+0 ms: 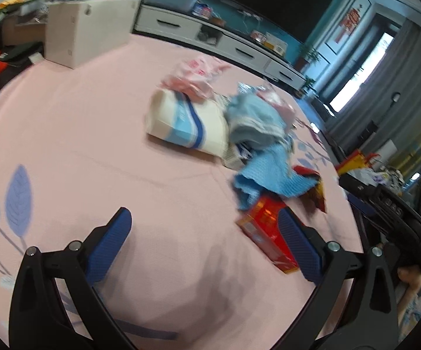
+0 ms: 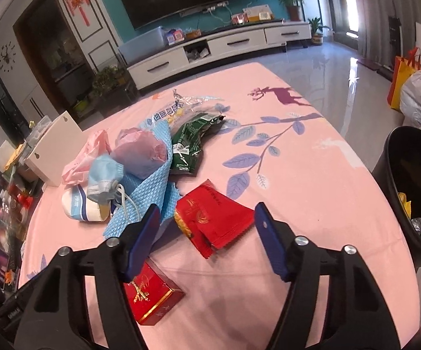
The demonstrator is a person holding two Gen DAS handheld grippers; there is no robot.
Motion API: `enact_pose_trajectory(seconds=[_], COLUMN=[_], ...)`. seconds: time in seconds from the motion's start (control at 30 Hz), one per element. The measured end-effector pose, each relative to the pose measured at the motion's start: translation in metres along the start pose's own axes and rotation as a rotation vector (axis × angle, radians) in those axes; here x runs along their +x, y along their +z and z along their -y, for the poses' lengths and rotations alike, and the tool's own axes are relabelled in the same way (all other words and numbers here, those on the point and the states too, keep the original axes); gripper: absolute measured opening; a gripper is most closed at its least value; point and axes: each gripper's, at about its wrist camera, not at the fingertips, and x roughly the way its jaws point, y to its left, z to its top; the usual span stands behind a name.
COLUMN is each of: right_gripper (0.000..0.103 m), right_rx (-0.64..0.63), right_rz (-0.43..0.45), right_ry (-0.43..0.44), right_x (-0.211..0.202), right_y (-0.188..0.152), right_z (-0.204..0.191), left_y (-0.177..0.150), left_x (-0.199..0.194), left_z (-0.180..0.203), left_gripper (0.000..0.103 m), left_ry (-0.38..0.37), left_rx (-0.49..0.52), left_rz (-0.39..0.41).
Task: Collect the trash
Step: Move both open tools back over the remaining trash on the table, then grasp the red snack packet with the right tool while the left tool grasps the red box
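Trash pile [image 2: 140,157] at our 11 o'clock on pink tablecloth [image 2: 312,192]: masks, blue cloth, green wrapper. Red packet [image 2: 219,218] crumpled, glossy, between right gripper [image 2: 207,227] jaws, untouched. Left gripper [image 1: 207,227] jaws wide, empty.

Both wrist views look steeply down, near the pink tablecloth [image 1: 93,145], sharing its litter pile [image 2: 140,157]

A matt pink tablecloth [image 2: 298,175] is lying under a glossy red foil wrapper [image 2: 213,221], a waffle-textured blue cloth [image 2: 152,180] and a shiny red carton [image 2: 149,297].
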Motion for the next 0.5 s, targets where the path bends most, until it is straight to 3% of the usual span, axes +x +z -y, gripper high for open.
enact_pose_trajectory(seconds=[0.17,0.23,0.5], right_gripper=[0.056,0.055,0.056], right_rx=[0.07,0.107,0.052], right_rz=[-0.075,-0.117,-0.164], right_ry=[0.069,0.128,0.117], right_x=[0.011,0.018,0.039], right_y=[0.007,0.009,0.014], right_z=[0.017,0.024,0.016], left_y=[-0.004,-0.006,-0.006], left_x=[0.017,0.024,0.054], left_z=[0.022,0.034,0.087], left_gripper=[0.099,0.098,0.098], left_ry=[-0.067,-0.045,0.057], left_rx=[-0.004,0.003,0.007], left_rz=[-0.098,-0.118,-0.162])
